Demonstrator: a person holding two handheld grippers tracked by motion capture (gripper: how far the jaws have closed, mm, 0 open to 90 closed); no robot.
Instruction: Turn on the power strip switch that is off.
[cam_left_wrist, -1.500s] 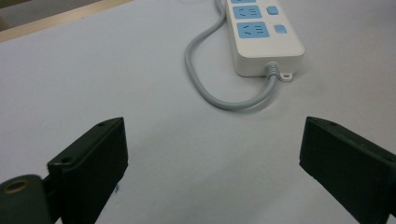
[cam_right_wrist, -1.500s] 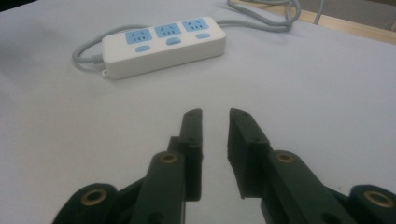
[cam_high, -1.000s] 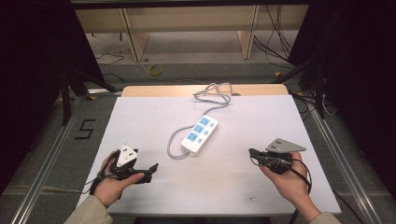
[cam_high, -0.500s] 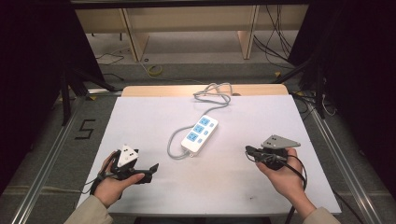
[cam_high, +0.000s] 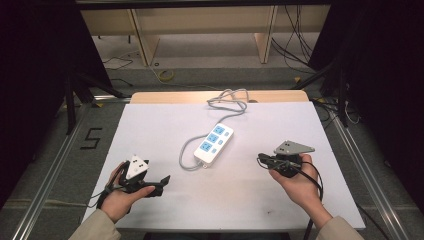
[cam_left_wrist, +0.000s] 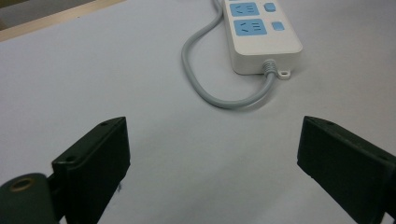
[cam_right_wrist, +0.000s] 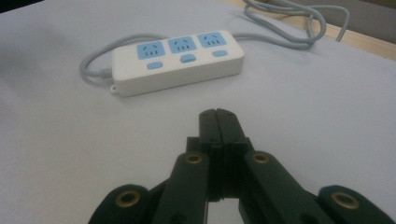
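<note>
Mid-table: one white power strip (cam_high: 214, 144), three blue sockets, grey cord (cam_high: 227, 101) running off far edge, plug hidden | left gripper (cam_high: 162, 181) near-left, fingers spread, empty | right gripper (cam_high: 262, 160) near-right, fingers pressed together, empty

The counter (cam_high: 150, 125) has a flat white top with a strip of bare wood along its far edge. One white power strip (cam_high: 214, 144) lies flat near the middle, set at an angle, with three blue sockets and blue switches facing up. Its grey cable (cam_high: 186, 152) leaves the near end, curves back alongside the housing and gathers in loose loops at the far edge.
</note>
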